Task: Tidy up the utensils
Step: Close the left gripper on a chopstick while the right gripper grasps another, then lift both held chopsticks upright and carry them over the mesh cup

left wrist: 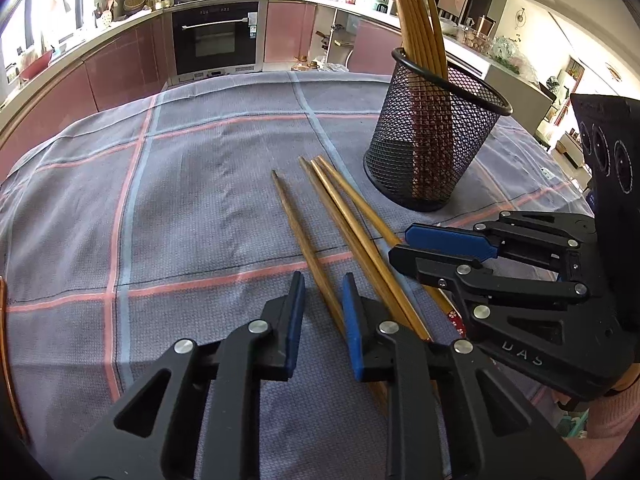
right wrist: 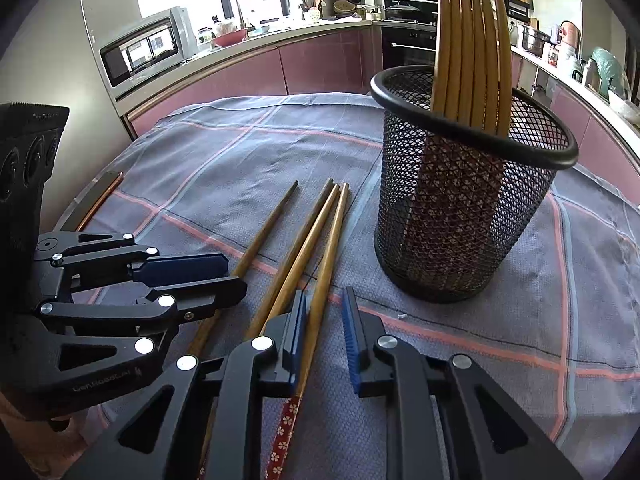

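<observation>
Checked grey cloth with pink and pale blue stripes is covering the bench [left wrist: 180, 200], and a kitchen is curving round behind it.

Nearest the left wrist camera, the left tongs [left wrist: 322, 320] are pointing down at the cloth with their blue pads standing a narrow way apart. A lone chopstick [left wrist: 296, 228] is lying in that gap, slanting toward the right-hand pad, and neither pad is visibly pressing on it.

Just beside them, the right tongs [right wrist: 324, 320] are also standing narrowly parted. The outermost chopstick [right wrist: 330, 252] of a group of three is running through the gap, hugging the left-hand pad, with clear space on its other side. Its red flower-patterned end [right wrist: 284, 432] is showing beneath the tongs.

The other two chopsticks [right wrist: 296, 248] of the group are lying side by side on the cloth, touching or nearly so, their tips pointing away.

Beyond their tips, a black mesh holder [left wrist: 432, 140] is standing upright on the bench, and a bundle of chopsticks [left wrist: 420, 20] is leaning inside it.

Farther back, a black oven [left wrist: 216, 36] is sitting between pink cabinets [left wrist: 120, 64].
</observation>
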The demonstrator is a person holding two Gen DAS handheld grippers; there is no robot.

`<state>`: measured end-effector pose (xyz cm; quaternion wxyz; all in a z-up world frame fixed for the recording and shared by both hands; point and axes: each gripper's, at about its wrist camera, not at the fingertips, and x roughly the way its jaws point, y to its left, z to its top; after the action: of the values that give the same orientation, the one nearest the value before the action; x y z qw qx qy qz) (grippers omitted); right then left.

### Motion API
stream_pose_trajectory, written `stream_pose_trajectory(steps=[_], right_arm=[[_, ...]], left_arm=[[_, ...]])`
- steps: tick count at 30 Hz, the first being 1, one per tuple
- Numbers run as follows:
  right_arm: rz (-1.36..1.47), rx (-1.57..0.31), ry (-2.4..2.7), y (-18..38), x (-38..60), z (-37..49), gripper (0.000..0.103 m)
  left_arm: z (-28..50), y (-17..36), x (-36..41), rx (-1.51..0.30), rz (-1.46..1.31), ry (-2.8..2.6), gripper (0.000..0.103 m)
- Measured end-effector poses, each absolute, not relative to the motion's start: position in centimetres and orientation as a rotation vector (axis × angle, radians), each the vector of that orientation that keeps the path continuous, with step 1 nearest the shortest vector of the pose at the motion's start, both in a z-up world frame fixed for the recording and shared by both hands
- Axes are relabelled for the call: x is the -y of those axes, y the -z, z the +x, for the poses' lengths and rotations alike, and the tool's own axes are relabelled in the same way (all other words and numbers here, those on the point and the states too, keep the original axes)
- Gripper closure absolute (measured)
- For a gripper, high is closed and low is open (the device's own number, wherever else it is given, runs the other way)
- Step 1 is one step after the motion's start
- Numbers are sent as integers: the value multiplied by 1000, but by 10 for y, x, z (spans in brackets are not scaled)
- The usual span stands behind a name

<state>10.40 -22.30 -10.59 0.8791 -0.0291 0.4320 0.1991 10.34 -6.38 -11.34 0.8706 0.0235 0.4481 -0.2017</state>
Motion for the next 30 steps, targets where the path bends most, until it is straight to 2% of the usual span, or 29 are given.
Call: stream_pose_trajectory(steps=[5, 11, 30], right_arm=[[6, -905, -414, 106, 233, 106, 97], [43, -889, -418, 103, 242, 101, 97], [-30, -929, -503, 106, 227, 91, 96]], left_arm=[[104, 114, 62, -933, 10, 401, 90], [101, 111, 56, -924, -28, 396, 94], [94, 115, 66, -957, 20, 483, 92]])
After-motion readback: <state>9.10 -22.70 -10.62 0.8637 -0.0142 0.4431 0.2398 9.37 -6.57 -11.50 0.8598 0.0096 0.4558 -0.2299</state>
